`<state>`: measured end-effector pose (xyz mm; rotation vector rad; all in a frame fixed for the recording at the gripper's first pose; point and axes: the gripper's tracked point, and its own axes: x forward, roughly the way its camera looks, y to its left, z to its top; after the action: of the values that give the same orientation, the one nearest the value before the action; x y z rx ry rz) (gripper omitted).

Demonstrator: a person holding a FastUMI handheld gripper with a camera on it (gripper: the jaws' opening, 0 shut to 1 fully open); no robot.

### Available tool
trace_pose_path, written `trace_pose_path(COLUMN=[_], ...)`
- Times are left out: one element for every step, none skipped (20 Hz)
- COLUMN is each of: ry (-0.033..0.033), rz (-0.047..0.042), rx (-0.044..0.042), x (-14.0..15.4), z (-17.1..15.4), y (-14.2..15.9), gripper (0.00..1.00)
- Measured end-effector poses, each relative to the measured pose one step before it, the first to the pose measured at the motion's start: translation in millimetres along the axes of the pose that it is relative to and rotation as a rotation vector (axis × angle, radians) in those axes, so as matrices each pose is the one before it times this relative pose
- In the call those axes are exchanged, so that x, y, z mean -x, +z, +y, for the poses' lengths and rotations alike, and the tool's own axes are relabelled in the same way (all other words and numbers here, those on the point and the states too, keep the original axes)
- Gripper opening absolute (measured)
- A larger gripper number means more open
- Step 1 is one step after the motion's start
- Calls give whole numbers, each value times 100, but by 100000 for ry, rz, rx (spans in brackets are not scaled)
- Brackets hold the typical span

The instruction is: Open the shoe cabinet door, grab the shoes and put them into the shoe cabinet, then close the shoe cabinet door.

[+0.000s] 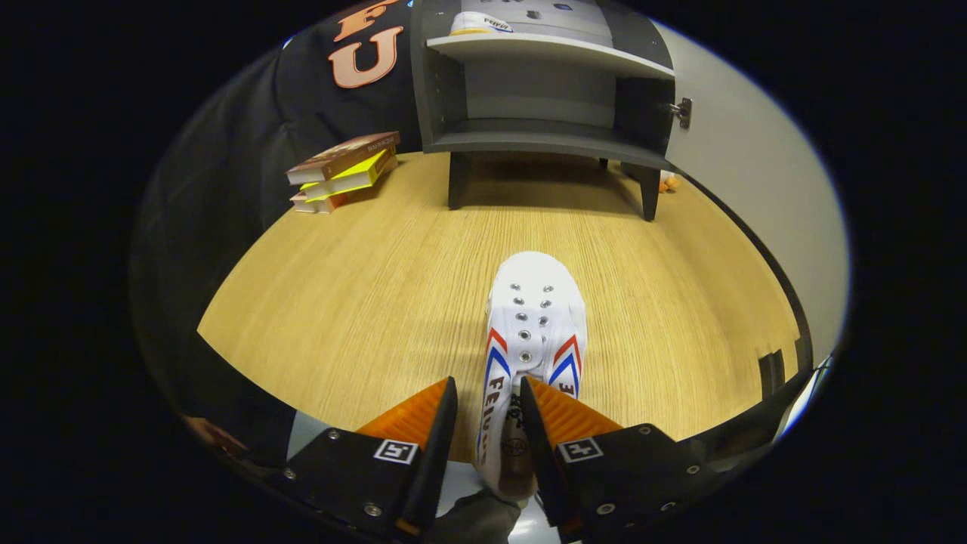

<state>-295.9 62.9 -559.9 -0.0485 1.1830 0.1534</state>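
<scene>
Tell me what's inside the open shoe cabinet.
One white shoe sits on the shoe cabinet's upper shelf; the lower shelf looks bare. The tool straddles a second shoe on the floor.

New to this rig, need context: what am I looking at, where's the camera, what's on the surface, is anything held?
No robot arm here: a person carries a handheld two-finger claw, and a fisheye camera on it looks forward along its fingers. Between the fingers sits the heel end of a white shoe, toe pointing away; they look closed on it, though contact on the left side is hard to confirm. It lies on a wooden surface. Beyond stand an open shoe cabinet, with another shoe on its upper shelf, and stacked books beside it.
</scene>
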Motion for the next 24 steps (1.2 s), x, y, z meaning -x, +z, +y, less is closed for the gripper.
trace_pose_path(ry=[-1344,-1721,-1721,118,1680,1003,534,254,-78,-48,543,1001,30,-231,-376,243,330,566,-36,-118,-222,541,586,946], rz=[-1171,-670,-2082,-468,569,2973,1849,602,-615,-1615,-2190,-1696,-1944,-2134,-2726,-2368,-2820,-2900,-2775,-2738,-2535,-2414,-2560,-2415], rx=[310,-103,-485,-1563,-2657,-2276,-470,404,1129,1297,79,-1179,-998,-339,173,680,927,795,409,132,75,5,294,455], x=[-707,-384,-216,2,-16,57,85,235,214,436,380,618,1033,905,896,888,845,809,701,549,565,542,486,272], z=[28,-193,-287,76,295,151,-6,-53,60,12,-23,-115,-610,-472,-315,-317,-217,-265,-320,-326,-281,-173,-181,-109], y=[22,43,266,72,-163,-243,137,416,668,1060,1479,1243,1021,1262,1323,1430,1594,1848,1765,1928,1779,1920,1828,1926], gripper=[45,41,32,25,17,13,4,3,2,1,1,1,1,1,1,1,1,1,1,1,1,1,1,1])
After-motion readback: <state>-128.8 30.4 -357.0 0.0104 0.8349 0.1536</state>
